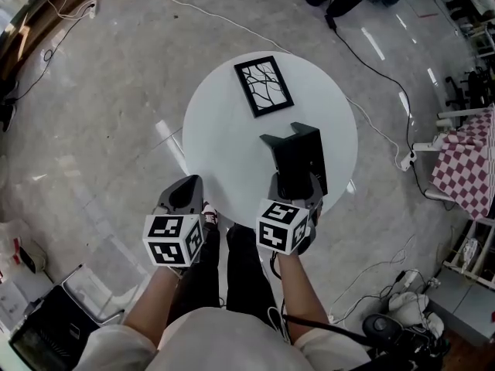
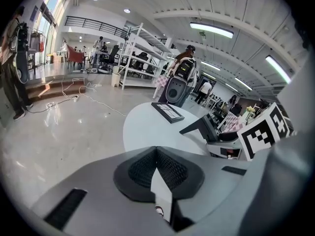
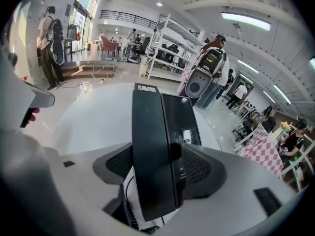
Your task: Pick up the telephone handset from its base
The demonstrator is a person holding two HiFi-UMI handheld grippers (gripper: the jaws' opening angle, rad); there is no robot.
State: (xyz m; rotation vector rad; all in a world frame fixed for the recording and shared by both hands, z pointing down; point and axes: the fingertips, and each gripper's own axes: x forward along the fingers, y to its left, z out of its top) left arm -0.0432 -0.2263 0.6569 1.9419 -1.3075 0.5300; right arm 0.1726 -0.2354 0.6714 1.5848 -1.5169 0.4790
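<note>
The room was a wide hall with a polished grey stone floor (image 1: 100, 130) crossed by thin white cables, and in its middle stood a round, smooth white desk (image 1: 224, 134).

The left claw (image 1: 188, 185), grey moulded plastic with black ribbed pads, hung off the desk's near left edge above the floor. Its jaws were pressed together on nothing.

Further in on the desk lay a flat rectangular picture in a black frame (image 1: 264, 85), showing dark branching lines on white, well apart from both claws.

To its right sat the black plastic telephone base (image 1: 311, 151), a wedge with a raised panel at the far end. The glossy black telephone handset (image 3: 150, 156), a long slab with rounded edges, appeared to lie along the base's left side, not yet lifted. A black coiled cord (image 3: 130, 215) curled beneath its near end.

The right claw (image 3: 166, 168) was spread to its widest and straddled the handset's near end, one ribbed pad on each flank; no firm squeeze was visible. By my reading, the reach was done, while the closing and the lift remained.
</note>
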